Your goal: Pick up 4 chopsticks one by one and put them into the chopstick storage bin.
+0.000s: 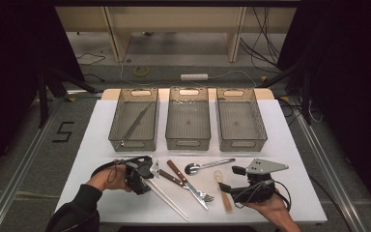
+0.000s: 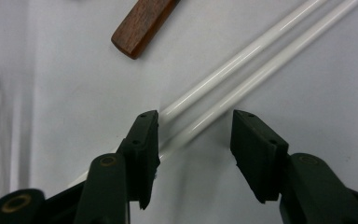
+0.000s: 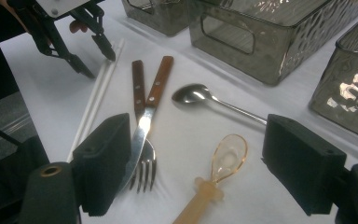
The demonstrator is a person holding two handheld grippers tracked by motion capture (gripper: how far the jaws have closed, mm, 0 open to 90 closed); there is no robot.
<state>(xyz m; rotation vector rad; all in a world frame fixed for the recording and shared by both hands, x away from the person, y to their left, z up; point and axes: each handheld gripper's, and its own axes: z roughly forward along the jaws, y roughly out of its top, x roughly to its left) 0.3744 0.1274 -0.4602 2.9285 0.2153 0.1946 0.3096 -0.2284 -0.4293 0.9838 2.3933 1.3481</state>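
Chopsticks (image 2: 242,77), a white pair lying side by side, rest on the white table (image 1: 290,145) near its front left, slanting from beside the left gripper (image 1: 150,175) toward the table's front edge. In the left gripper view the pair runs between the two black jaws: the left jaw sits against or just over the nearer stick, while the right jaw stands clear of them with bare table between. The jaws are apart and not clamped on the sticks. A hand (image 1: 107,179) holds this gripper low over the table.

Just right of the chopsticks lie a knife (image 1: 189,186) and a fork (image 1: 186,184), both with brown wooden handles, crossed over each other. Beyond them a metal spoon (image 1: 207,166) lies with its bowl to the left, and a clear amber spoon (image 1: 221,186) lies near the right gripper (image 1: 228,180).

The right gripper is held low at the front right of the table, its jaws wide apart with nothing between the pads; in its own view the amber spoon (image 3: 219,172) lies on the table between them, untouched.

Three clear grey bins stand in a row across the table's far side. The left bin (image 1: 134,121) holds a thin pair of metal sticks (image 1: 136,123) lying slantwise.
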